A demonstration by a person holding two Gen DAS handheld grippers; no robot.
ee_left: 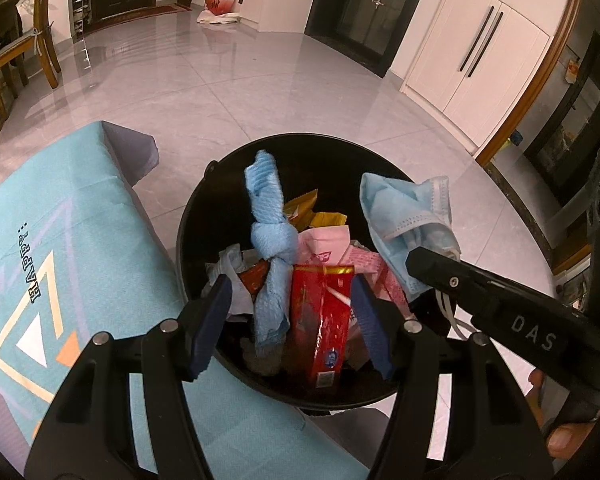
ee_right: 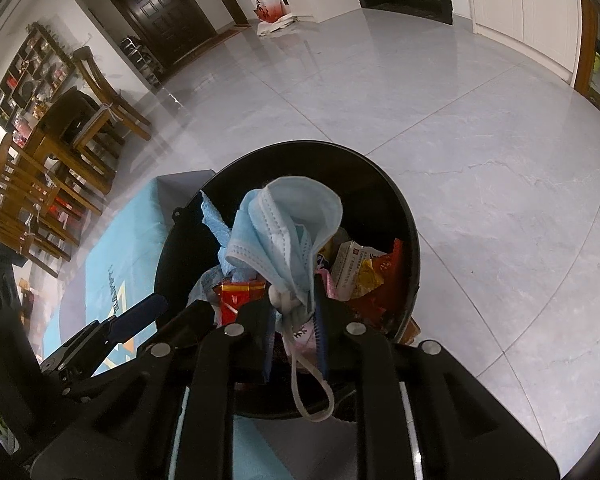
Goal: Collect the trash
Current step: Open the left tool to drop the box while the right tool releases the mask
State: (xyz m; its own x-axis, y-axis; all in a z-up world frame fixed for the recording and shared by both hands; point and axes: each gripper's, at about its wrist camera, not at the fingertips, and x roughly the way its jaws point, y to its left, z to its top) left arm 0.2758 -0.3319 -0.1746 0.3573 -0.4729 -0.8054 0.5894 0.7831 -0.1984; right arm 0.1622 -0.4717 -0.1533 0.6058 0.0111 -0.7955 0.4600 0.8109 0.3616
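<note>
Black bin (ee_left: 204, 208) rim meets teal cloth (ee_left: 80, 232); open floor (ee_left: 260, 92) beyond.

Black bin (ee_left: 196, 216) full of trash: knotted blue cloth (ee_left: 270, 240), red packet (ee_left: 322, 320). Left gripper (ee_left: 296, 320) gapes empty over it. At 3 o'clock, right gripper (ee_left: 414, 260) pinches blue mask (ee_left: 400, 216).
</note>
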